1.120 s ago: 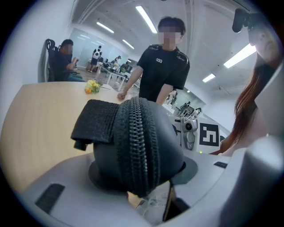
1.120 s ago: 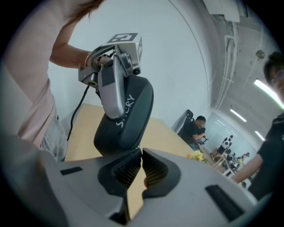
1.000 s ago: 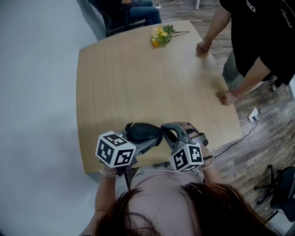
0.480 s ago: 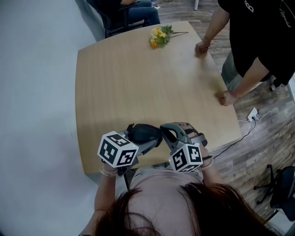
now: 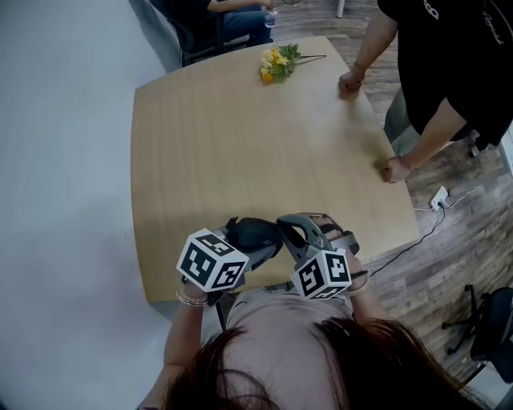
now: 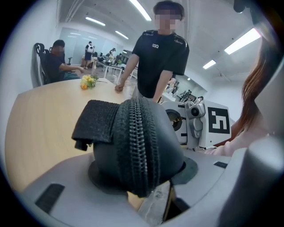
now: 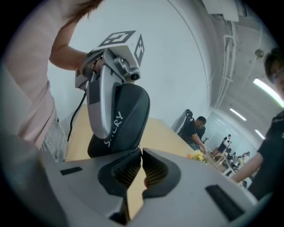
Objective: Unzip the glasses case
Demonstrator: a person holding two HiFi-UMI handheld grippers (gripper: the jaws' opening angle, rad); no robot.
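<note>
The dark glasses case [image 5: 255, 232] is held over the near edge of the table [image 5: 240, 144], with my left gripper [image 5: 261, 245] shut on it. In the left gripper view the case [image 6: 133, 146] fills the space between the jaws. Its closed zipper runs down the middle, and a black fabric tab [image 6: 95, 120] hangs at its left. My right gripper [image 5: 287, 229] is close on the case's right. In the right gripper view that gripper [image 7: 141, 153] is shut, its tips meeting at the lower edge of the case [image 7: 126, 119]. I see nothing between them.
Yellow flowers [image 5: 276, 62] lie at the table's far edge. A person in black [image 5: 449, 72] stands at the right with both fists on the table. Another person [image 5: 232, 16] sits beyond the far edge. A cable and plug [image 5: 441, 198] lie on the floor.
My left gripper and the case have edged slightly to the right, toward the right gripper. The right gripper has stayed in place.
</note>
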